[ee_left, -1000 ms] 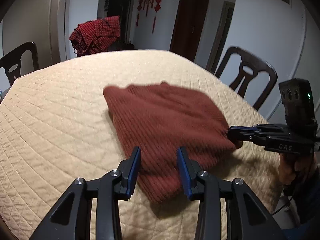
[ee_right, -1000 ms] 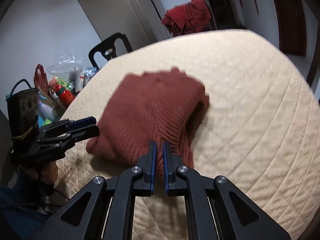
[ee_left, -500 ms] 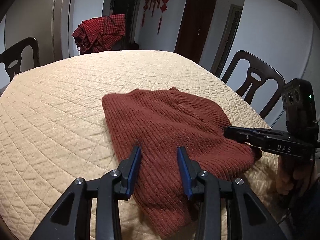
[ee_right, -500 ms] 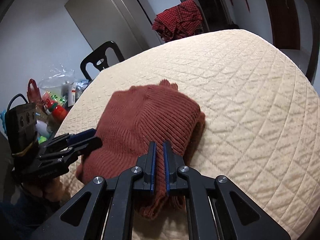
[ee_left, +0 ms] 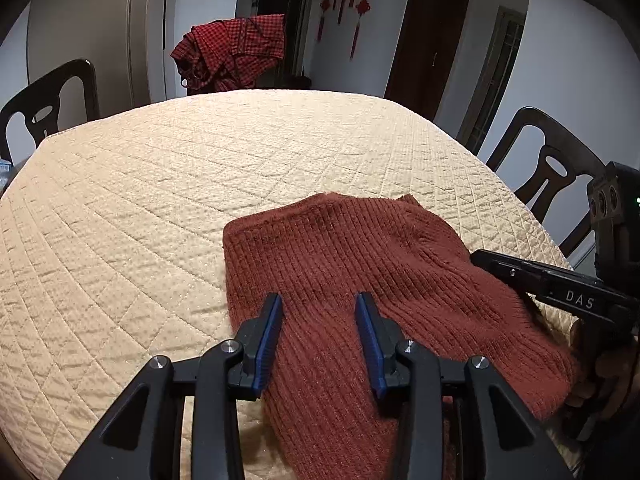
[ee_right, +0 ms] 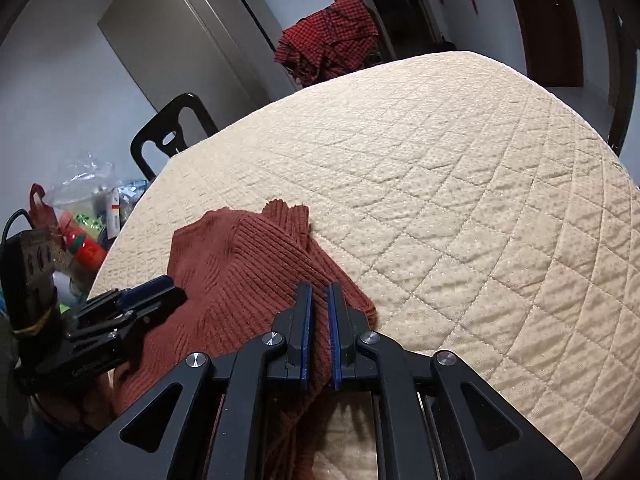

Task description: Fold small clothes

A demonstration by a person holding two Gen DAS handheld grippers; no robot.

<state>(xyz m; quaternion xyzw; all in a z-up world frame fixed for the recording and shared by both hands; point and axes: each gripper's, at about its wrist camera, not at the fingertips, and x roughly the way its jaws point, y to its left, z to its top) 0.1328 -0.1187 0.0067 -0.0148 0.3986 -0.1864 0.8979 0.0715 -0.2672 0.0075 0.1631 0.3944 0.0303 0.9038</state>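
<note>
A rust-red ribbed knit sweater (ee_left: pixel 360 264) (ee_right: pixel 240 264) lies folded near the front edge of the table (ee_left: pixel 160 200), which is covered with a quilted beige cloth. My right gripper (ee_right: pixel 320 287) is shut on a fold at the sweater's right edge; in the left wrist view the right gripper (ee_left: pixel 476 256) comes in from the right. My left gripper (ee_left: pixel 318 298) is open over the sweater's left part, with fabric lying under and between its blue pads, which do not press on it. The right wrist view shows the left gripper (ee_right: pixel 168 290) at the sweater's left edge.
A red checked garment (ee_left: pixel 236 56) (ee_right: pixel 328 52) hangs on a chair beyond the table's far side. Dark chairs stand at the left (ee_left: pixel 44 108) and the right (ee_left: pixel 548 168). Bags and bottles (ee_right: pixel 80 216) crowd the floor to the left. A hand (ee_left: pixel 600 380) holds the right gripper.
The sweater has slid toward the near table edge with the right gripper shut on it. It now reaches further under the left gripper, whose jaws stay apart.
</note>
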